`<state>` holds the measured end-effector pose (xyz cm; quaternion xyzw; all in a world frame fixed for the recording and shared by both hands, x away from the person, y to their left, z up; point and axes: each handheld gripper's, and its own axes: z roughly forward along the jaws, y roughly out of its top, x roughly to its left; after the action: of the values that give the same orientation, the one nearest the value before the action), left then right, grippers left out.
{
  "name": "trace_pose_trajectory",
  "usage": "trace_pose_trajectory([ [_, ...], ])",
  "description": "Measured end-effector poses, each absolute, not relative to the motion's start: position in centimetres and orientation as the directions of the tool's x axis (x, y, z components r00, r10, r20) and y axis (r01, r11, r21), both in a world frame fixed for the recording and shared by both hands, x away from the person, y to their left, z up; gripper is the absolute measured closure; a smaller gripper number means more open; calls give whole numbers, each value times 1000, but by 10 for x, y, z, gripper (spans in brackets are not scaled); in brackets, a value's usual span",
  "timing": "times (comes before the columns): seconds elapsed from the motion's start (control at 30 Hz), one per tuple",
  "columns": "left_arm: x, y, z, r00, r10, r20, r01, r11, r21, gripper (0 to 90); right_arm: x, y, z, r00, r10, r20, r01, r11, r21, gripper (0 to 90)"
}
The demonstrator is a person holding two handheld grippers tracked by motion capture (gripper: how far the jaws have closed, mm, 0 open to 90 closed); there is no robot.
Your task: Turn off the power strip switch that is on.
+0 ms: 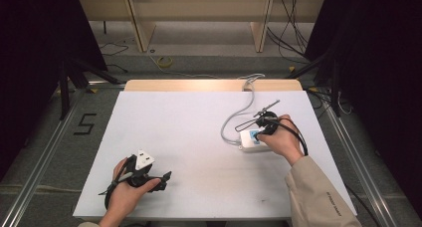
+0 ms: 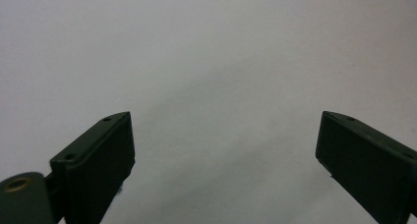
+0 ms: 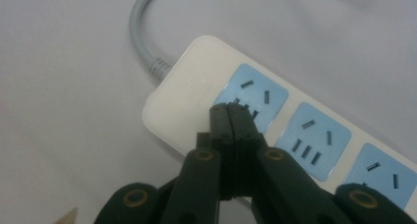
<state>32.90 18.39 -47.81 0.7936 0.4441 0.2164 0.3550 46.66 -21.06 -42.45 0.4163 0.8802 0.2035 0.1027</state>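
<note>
Over on the right side of the table [image 1: 164, 137], the right claw [image 3: 229, 111] is pressed together, tip poised at the power strip [image 3: 196, 81] end socket, probably lining up. Left claw [image 2: 223, 135] sits spread, idle near the front.
</note>
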Motion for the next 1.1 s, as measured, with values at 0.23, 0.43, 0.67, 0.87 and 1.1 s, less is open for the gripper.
trace_pose_trajectory([
  [0.23, 329, 184, -478, 512, 858, 30, 552, -356, 754, 73, 467, -209, -426, -634, 774, -9, 695, 574, 434, 900],
  [0.43, 329, 184, -478, 512, 859, 30, 552, -356, 754, 73, 467, -208, -427, -636, 772, -9, 694, 577, 430, 900],
  [0.67, 329, 184, -478, 513, 858, 30, 552, -356, 754, 73, 468, -208, -428, -636, 772, -7, 698, 579, 421, 900],
  [0.87, 329, 184, -478, 514, 857, 31, 551, -358, 754, 73, 469, -207, -429, -636, 772, -7, 701, 581, 414, 900],
  [1.1, 329, 184, -478, 512, 858, 29, 551, -354, 756, 73, 469, -206, -431, -638, 770, -5, 704, 586, 402, 900],
])
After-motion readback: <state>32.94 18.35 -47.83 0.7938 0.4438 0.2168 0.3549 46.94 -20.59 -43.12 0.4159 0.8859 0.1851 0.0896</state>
